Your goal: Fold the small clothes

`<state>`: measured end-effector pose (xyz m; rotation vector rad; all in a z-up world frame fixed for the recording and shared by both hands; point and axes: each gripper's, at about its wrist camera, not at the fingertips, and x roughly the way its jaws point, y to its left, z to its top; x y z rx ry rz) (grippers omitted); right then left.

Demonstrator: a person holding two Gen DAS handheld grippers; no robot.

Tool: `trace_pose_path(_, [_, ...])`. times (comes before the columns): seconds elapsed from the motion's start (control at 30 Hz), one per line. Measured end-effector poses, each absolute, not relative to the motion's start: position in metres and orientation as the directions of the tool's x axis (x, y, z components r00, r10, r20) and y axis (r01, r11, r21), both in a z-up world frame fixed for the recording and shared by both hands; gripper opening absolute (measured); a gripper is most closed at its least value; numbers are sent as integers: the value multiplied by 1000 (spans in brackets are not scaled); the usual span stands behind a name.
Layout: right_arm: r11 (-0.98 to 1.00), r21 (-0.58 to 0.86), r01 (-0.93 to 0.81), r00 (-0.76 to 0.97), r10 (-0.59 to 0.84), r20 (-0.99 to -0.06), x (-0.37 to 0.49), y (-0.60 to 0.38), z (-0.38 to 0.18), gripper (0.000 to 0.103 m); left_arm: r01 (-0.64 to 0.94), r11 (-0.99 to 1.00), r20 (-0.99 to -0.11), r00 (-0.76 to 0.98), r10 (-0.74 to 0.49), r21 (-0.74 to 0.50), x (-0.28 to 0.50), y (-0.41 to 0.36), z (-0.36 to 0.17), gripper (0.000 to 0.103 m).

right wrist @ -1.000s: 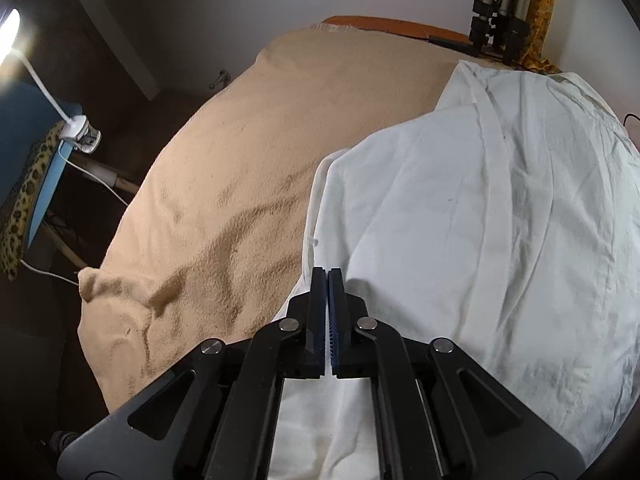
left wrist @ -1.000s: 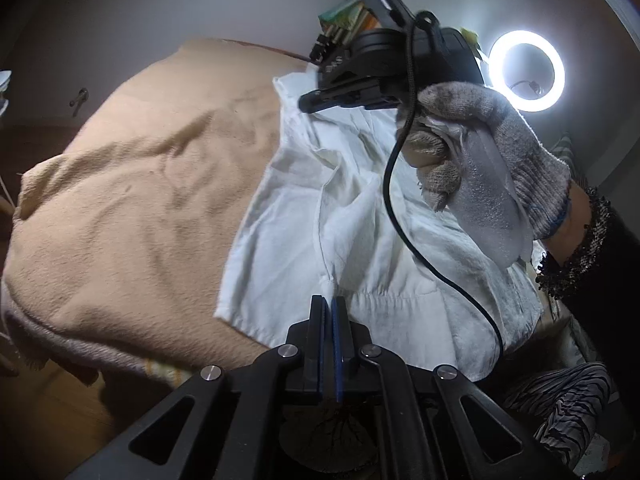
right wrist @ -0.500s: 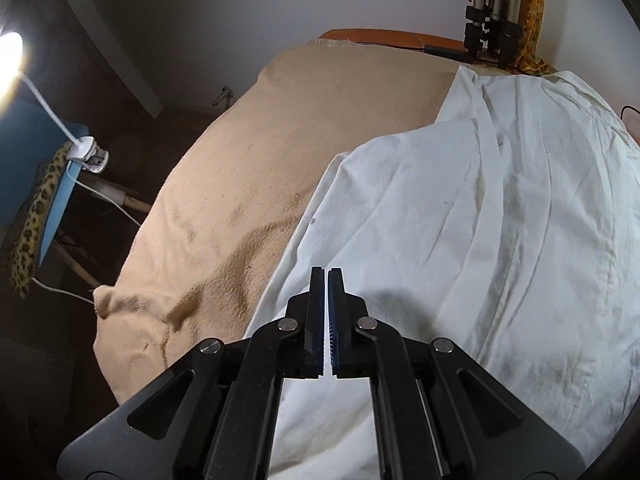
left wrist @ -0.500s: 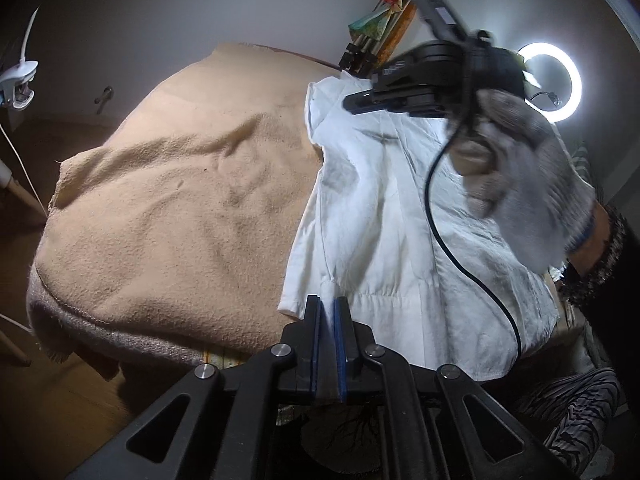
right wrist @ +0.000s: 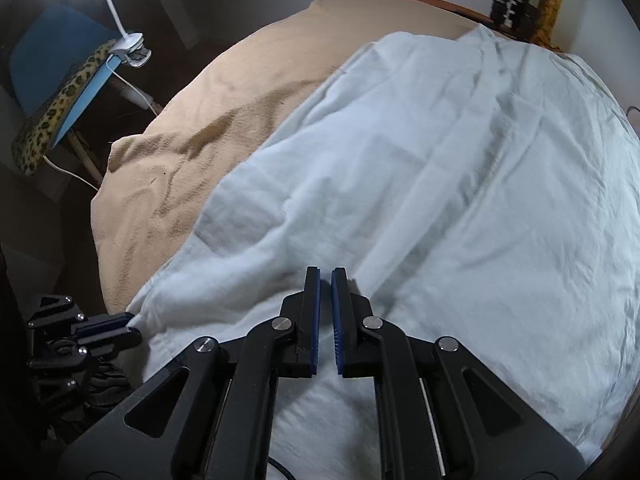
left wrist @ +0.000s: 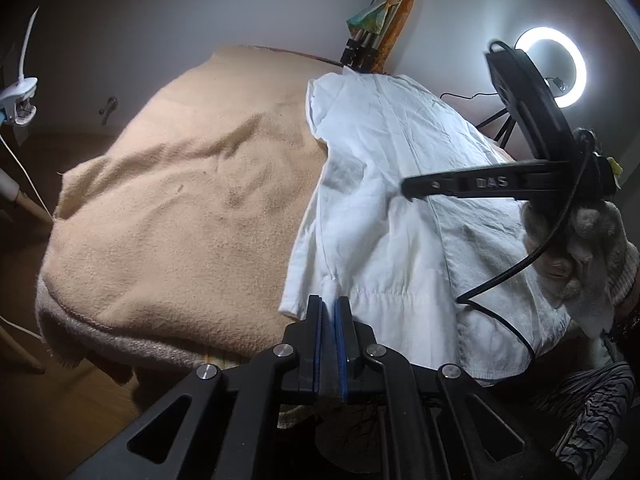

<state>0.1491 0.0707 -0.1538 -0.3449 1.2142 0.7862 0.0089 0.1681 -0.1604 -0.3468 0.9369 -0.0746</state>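
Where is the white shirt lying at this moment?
The white shirt lies spread on the beige blanket, on the right side in the left wrist view, reaching the blanket's near edge; behind its far end stands the ring light.

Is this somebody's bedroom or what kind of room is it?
Probably a room in a home, maybe a bedroom set up for filming. A tan blanket covers a bed-like surface with a white garment on it, and a ring light and clip-on lamp stand nearby.

place: home room, filming setup | evidence: tan blanket (left wrist: 168, 208) over table; ring light (left wrist: 550, 68) at 2 o'clock; clip lamp (right wrist: 128, 50) on leopard-print chair (right wrist: 52, 120), 10 o'clock
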Motion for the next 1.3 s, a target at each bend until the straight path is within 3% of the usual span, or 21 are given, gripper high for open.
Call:
trace_pose_path(0.03, [702, 178, -690, 125, 358, -925, 150, 64, -149, 7, -90, 943, -771, 603, -204, -320, 7, 170, -158, 7])
trace_pose_path(0.1, [703, 195, -684, 116, 369, -922, 148, 53, -139, 12, -98, 944, -755, 628, -188, -316, 5, 172, -154, 25])
trace_pose_path(0.13, [698, 202, -687, 118, 381, -917, 144, 48, -131, 22, -107, 945, -748, 641, -173, -310, 4, 174, -151, 39])
trace_pose_path(0.17, [687, 208, -696, 126, 402, -907, 139, 44, -120, 36, -113, 944, -741, 651, -165, -310, 5, 175, -150, 43])
trace_pose_path(0.2, [675, 206, -708, 142, 422, -895, 136, 43, -110, 49, -117, 942, -741, 650, -166, -314, 6, 175, -150, 44])
trace_pose_path(0.27, [653, 203, -730, 181, 471, -863, 127, 40, -88, 57, -126, 935, -752, 634, -182, -332, 11, 176, -155, 45])
trace_pose_path(0.4, [634, 265, -727, 183, 551, -814, 128, 50, -66, 57, -127, 929, -779, 591, -211, -349, 19, 172, -166, 45])
trace_pose_path(0.8, [728, 251, -638, 227, 489, -842, 196, 127, -103, 57, -148, 936, -786, 594, -174, -319, 23, 174, -172, 41])
trace_pose_path(0.97, [787, 279, -551, 215, 457, -863, 241, 149, -121, 57, -104, 931, -779, 585, -227, -350, 29, 172, -173, 8])
trace_pose_path(1.3, [844, 125, -522, 263, 299, -917, 276, 197, -155, 57, -32, 867, -683, 631, -369, -498, 21, 175, -157, 4])
